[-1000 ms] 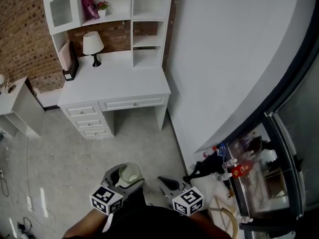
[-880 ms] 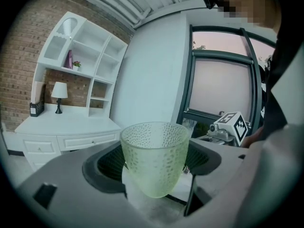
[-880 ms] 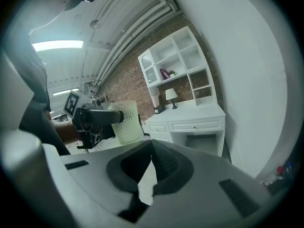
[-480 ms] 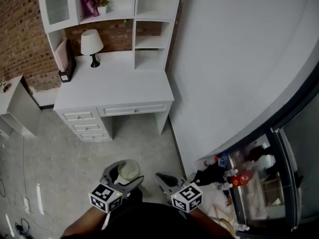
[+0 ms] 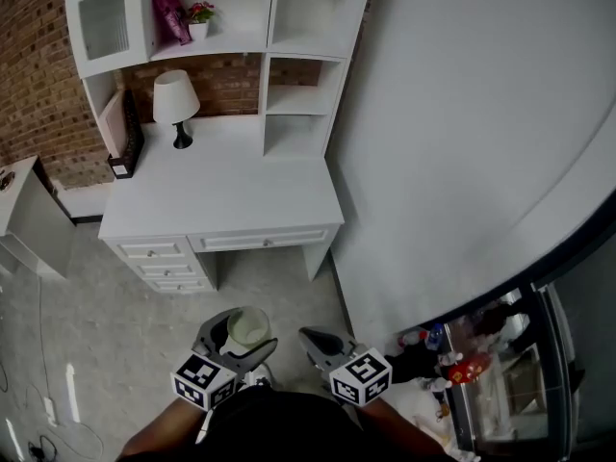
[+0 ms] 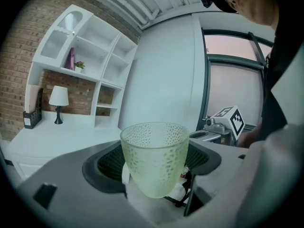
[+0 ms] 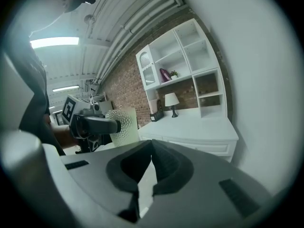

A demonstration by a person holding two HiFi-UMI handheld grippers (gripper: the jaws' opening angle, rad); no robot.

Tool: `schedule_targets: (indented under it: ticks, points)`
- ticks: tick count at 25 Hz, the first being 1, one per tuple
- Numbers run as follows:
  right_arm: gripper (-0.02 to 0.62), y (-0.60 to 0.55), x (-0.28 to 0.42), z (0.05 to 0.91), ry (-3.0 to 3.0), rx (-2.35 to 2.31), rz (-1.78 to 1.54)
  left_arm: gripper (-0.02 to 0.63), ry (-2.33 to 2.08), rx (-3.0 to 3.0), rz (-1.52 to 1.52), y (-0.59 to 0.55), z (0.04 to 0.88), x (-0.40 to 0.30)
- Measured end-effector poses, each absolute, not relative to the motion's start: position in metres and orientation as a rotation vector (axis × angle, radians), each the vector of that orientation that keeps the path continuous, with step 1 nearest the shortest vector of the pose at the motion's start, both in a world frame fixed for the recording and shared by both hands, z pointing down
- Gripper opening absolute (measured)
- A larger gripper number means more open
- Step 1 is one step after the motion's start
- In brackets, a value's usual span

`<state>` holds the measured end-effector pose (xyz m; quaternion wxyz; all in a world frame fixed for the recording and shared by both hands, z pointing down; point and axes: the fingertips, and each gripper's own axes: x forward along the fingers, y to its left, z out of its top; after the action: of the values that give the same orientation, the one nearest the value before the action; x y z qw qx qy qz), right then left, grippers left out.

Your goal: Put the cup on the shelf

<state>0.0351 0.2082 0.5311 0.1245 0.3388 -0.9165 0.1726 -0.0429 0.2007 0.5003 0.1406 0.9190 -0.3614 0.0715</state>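
Note:
A pale green dimpled glass cup [image 6: 155,156] stands upright between the jaws of my left gripper [image 5: 236,338], which is shut on it; the same cup [image 5: 247,328] shows low in the head view and at the left of the right gripper view [image 7: 119,126]. My right gripper [image 5: 320,345] is beside it, shut with nothing held [image 7: 151,167]. Ahead stands a white desk [image 5: 221,191] with a white shelf unit [image 5: 289,56] of open compartments above it.
On the desk stand a white table lamp [image 5: 176,104] and a dark file holder [image 5: 125,142]. A pink box [image 5: 171,12] and a small potted plant [image 5: 199,17] fill an upper shelf. A white wall [image 5: 462,133] runs along the right; clutter [image 5: 452,354] lies by a glass door.
The desk and shelf unit have shifted lower and nearer in the head view as the person moves toward them. Both grippers keep their places, the cup still held.

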Motion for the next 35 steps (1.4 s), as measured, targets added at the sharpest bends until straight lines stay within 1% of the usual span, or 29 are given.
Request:
schedule_targets:
  ticks: [11, 19, 35]
  points:
    - [0.005, 0.135, 0.007, 0.539, -2.651, 1.012, 0.496, 0.379, -1.009, 2.694, 0.199, 0.123, 0.501, -0.065]
    - [0.005, 0.111, -0.009, 0.553, -2.616, 0.979, 0.515, 0.379, -0.999, 2.677, 0.197, 0.092, 0.509, -0.077]
    - [0.005, 0.039, -0.012, 0.557, -2.666, 0.968, 0.534, 0.379, -1.036, 2.658, 0.248, 0.037, 0.525, -0.08]
